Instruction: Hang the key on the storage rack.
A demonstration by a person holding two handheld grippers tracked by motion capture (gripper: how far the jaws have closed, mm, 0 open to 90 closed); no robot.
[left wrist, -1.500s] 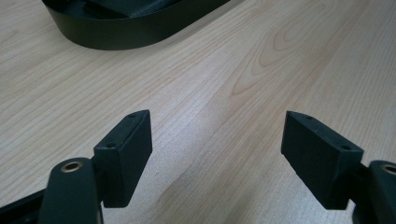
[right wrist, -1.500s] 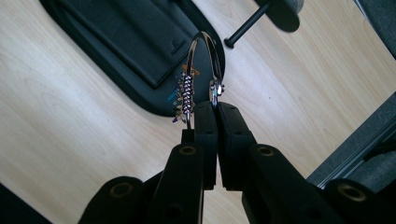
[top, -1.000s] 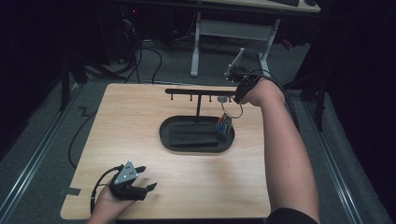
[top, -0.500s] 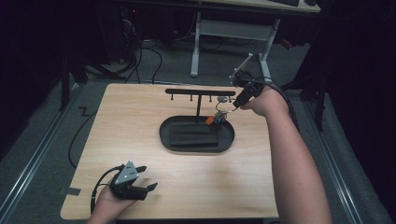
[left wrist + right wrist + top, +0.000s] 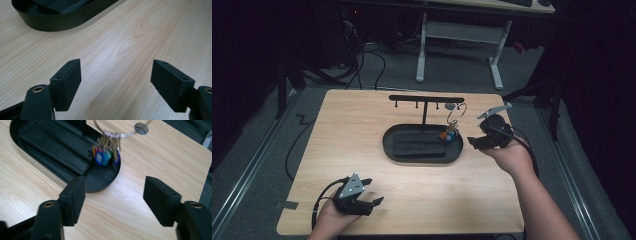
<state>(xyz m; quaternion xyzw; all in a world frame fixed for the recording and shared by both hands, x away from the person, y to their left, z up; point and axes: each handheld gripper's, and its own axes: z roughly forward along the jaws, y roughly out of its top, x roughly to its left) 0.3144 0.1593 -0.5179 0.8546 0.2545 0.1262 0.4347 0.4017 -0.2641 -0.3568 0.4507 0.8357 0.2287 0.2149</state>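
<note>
While the wooden table carries everything, the black oval tray with its T-shaped hook stand sits just left of the right gripper and well ahead of the left gripper. Right jaws have just been opening, now spread, nothing between them. Left jaws also spread, empty, low over bare wood. The key ring hangs from the stand's hook, its coloured keys dangling over the tray's end, just ahead of the right jaws. Likely light, rigid, swingy and slippery metal; best pinch the thin wire loop above the keys.
</note>
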